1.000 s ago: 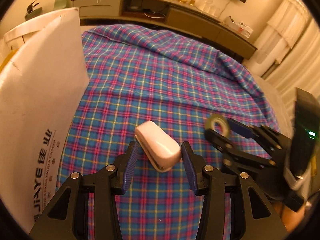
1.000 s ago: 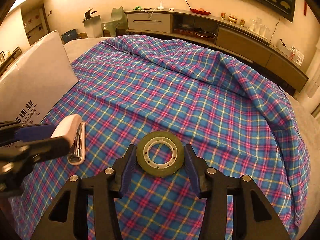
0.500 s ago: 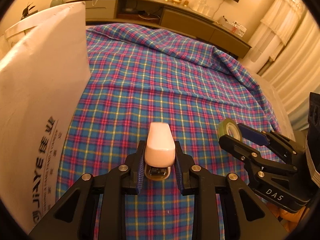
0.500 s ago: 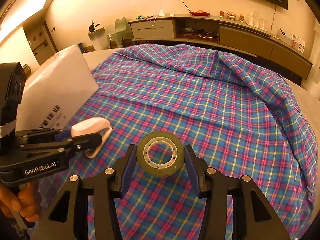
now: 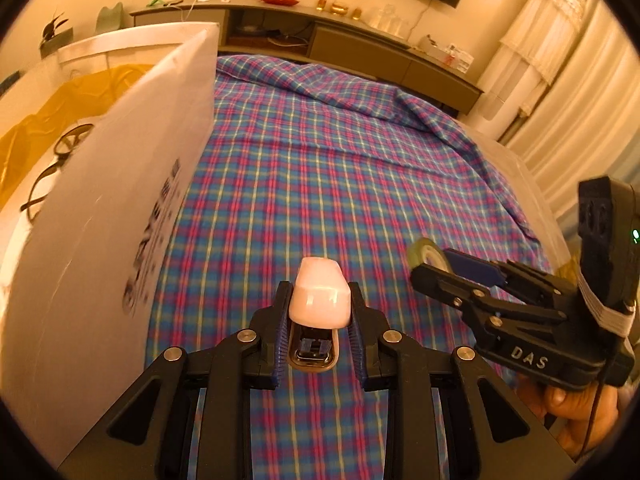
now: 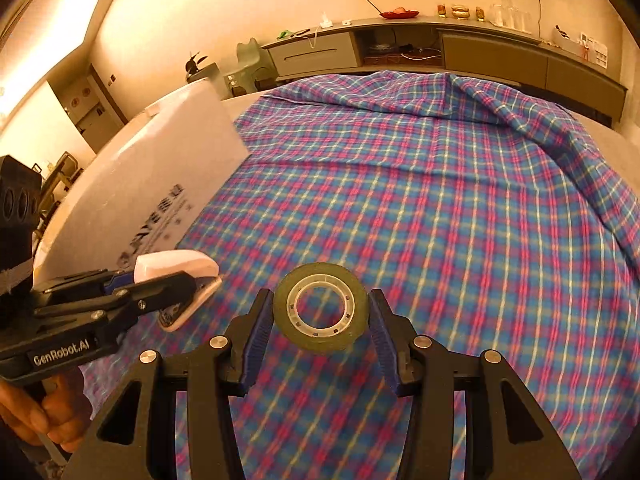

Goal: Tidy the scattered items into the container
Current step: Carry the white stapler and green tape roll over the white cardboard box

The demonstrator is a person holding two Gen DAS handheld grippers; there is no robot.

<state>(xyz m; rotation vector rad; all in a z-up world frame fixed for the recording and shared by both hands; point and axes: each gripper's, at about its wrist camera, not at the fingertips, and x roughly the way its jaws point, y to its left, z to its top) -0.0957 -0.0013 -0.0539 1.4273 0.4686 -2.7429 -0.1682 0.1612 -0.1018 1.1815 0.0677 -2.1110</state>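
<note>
**Both grippers loaded, held above the plaid cloth**

Left gripper (image 5: 320,332): fingers clamped on a pink-white stapler (image 5: 319,300), gripped by its sides, nose pointing away from the camera, metal base visible underneath. It's lifted clear of the blue-pink plaid cloth (image 5: 340,168)

Right gripper (image 6: 320,332): fingers closed on a roll of tape (image 6: 320,312), pinched across its outer rim, roll face-on to the camera, cloth visible through the core

The white box (image 5: 100,220) stands just left of the stapler, near wall with dark printing, blurred. Inside it: yellow lining (image 5: 52,108) and a pair of dark-framed glasses (image 5: 60,160)

From the right wrist view the left gripper sits at lower left, beside the box wall, with a hand (image 6: 40,416) on its grip

Behind: long low sideboard (image 6: 440,52) along the far wall
</note>
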